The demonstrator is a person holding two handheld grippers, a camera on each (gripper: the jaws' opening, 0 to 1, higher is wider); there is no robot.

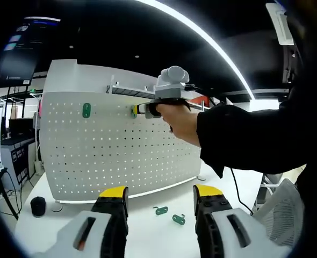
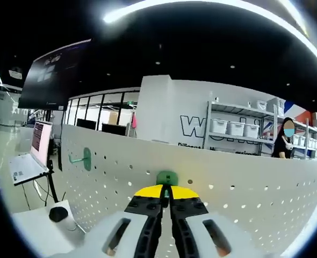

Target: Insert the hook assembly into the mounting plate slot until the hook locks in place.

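Right gripper [image 2: 166, 198] jaws closed on green hook [image 2: 167, 178], white pegboard [image 2: 244, 188]

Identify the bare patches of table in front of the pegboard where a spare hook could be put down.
Bare table lies between the black knob and the two loose green hooks, along the pegboard foot. Crowded: by those hooks, near the left gripper.

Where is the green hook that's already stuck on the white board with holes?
In the left gripper view, the green hook sits high on the left of the white board, left of the right gripper pressing against the board.
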